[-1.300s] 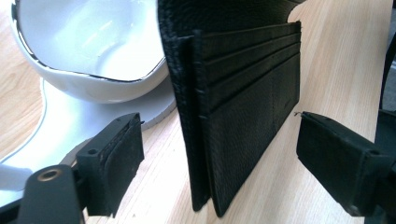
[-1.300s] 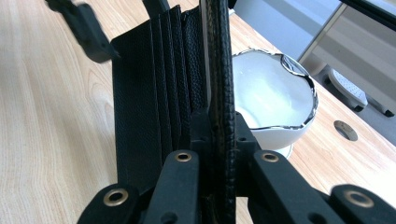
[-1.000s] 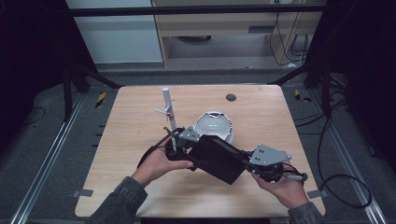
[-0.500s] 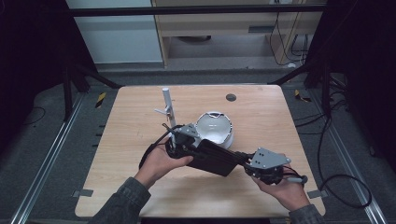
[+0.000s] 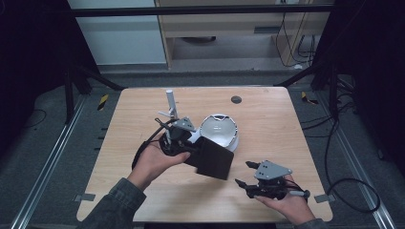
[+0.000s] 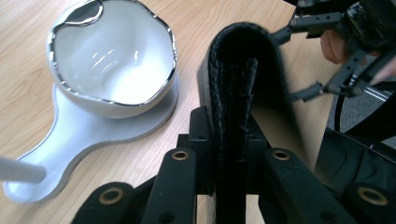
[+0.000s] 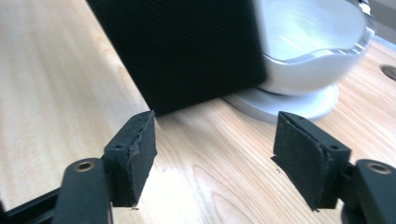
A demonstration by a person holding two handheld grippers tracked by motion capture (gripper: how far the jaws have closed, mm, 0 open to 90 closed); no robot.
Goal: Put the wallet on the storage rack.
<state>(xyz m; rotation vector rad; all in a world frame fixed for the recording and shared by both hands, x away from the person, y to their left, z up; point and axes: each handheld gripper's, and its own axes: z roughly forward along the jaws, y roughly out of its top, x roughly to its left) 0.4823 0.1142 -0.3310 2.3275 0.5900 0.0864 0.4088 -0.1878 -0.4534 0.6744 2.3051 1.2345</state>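
Item, left gripper [image 5: 191, 145]: I held it at frame centre in the high view, jaws clamped on the black wallet [image 5: 213, 158], which hung off the table, slanting toward lower right.

Item, right gripper [image 5: 246, 180]: I held it low at lower right, jaws apart, just opened, nothing between them; the wallet [image 7: 187, 46] was just ahead of its pads [image 7: 135, 154].

Item, white bowl [image 5: 219, 132]: on a grey paddle-shaped stand [image 6: 79, 135], directly behind the wallet, close beside it.

Item, white upright post [image 5: 169, 107]: above the left gripper in the frame.

Item, wooden table [image 5: 267, 119]: a small dark disc [image 5: 236, 99] toward its upper right.
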